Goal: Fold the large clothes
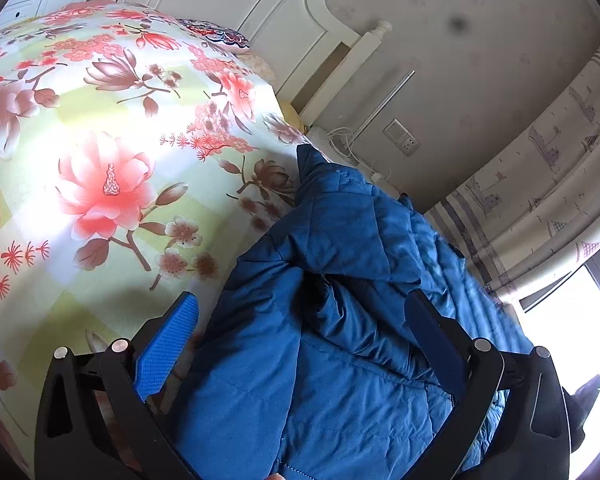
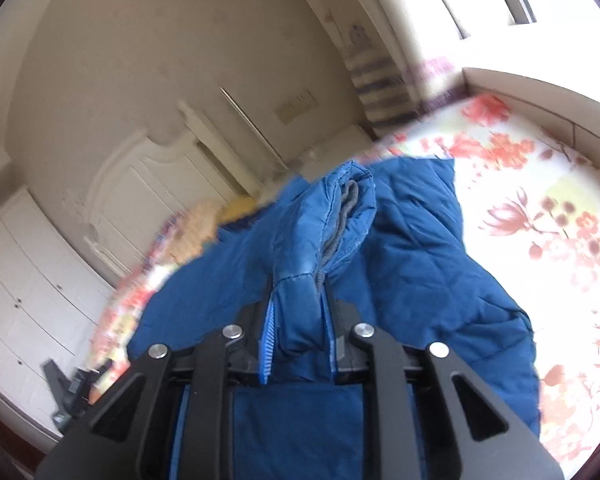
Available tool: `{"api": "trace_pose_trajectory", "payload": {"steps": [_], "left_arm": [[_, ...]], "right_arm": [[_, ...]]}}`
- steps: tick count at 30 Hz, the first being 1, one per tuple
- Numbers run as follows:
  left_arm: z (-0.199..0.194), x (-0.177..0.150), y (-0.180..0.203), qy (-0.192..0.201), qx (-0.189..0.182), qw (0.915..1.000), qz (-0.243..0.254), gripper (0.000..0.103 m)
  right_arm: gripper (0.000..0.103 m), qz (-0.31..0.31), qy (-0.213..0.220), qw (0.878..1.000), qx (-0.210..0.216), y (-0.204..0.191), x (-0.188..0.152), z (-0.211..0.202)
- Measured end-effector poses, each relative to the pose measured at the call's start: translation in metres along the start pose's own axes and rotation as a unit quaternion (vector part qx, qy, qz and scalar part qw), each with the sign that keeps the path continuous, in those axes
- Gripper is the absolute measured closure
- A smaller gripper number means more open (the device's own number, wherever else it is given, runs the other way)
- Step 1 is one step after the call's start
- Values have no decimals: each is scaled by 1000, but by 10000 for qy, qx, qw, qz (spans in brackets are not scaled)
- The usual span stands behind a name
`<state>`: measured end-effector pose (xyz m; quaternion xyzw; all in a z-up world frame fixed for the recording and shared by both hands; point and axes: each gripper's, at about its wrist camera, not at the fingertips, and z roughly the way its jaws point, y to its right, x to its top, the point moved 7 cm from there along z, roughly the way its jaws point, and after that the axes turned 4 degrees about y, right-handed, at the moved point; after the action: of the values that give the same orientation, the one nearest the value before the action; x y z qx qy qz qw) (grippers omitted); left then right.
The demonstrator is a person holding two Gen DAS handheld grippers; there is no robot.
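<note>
A blue quilted jacket (image 1: 340,280) lies on a bed with a floral sheet (image 1: 100,140). In the left wrist view my left gripper (image 1: 304,320) is open, its jaws wide apart over a bunched fold of the jacket; the left blue pad (image 1: 168,344) is over the sheet beside the jacket's edge. In the right wrist view my right gripper (image 2: 298,300) is shut on a raised fold of the jacket (image 2: 324,224) with a grey drawcord running along it. The rest of the jacket (image 2: 420,260) spreads over the floral sheet (image 2: 540,200).
A white headboard (image 1: 260,4) and bedpost (image 1: 364,52) stand at the bed's far end, with pillows (image 2: 196,228) near it. A wall socket (image 1: 400,136) and white cables are by the wall. Curtains (image 1: 540,184) hang by a bright window. White wardrobe doors (image 2: 28,280) stand at left.
</note>
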<state>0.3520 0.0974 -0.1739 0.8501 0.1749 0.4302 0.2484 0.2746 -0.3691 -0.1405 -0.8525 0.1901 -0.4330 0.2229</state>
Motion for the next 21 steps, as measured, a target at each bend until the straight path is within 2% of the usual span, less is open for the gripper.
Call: {"api": "trace_pose_trajectory", "payload": {"steps": [1, 3, 4, 5, 7, 9, 12, 14, 16, 19, 21], "left_arm": [[0, 0, 0, -4, 2, 10000, -2, 4], [0, 0, -1, -11, 9, 10000, -26, 4], [-1, 0, -1, -8, 10, 10000, -34, 4], [-1, 0, -2, 1, 14, 10000, -51, 4], [0, -1, -2, -20, 25, 10000, -44, 4], [0, -1, 0, -35, 40, 10000, -9, 4], [-1, -1, 1, -7, 65, 10000, 18, 4], [-3, -1, 1, 26, 98, 9999, 29, 4], [-5, -1, 1, 59, 129, 9999, 57, 4], [-7, -1, 4, 88, 240, 9995, 177, 4], [-6, 2, 19, 51, 476, 9974, 541, 4]], "right_arm": [[74, -10, -188, 9996, -187, 9, -6, 9], [66, 202, -175, 9994, -218, 13, -5, 4], [55, 218, -35, 9991, -374, 12, -1, -6], [49, 178, 296, 9978, -558, 9, 8, -20], [49, -248, 890, 9925, -803, -11, 25, -45], [47, -962, 1066, 9870, -721, -47, 33, -52], [38, -1915, 643, 9770, -675, -87, 29, -22], [36, -2239, 279, 9663, -1238, -79, 20, 14], [33, -2290, -414, 9577, -1694, -53, -2, 55], [30, -2350, -355, 9569, -1670, -47, -11, 60], [30, -2319, -398, 9582, -1627, -46, -10, 63]]}}
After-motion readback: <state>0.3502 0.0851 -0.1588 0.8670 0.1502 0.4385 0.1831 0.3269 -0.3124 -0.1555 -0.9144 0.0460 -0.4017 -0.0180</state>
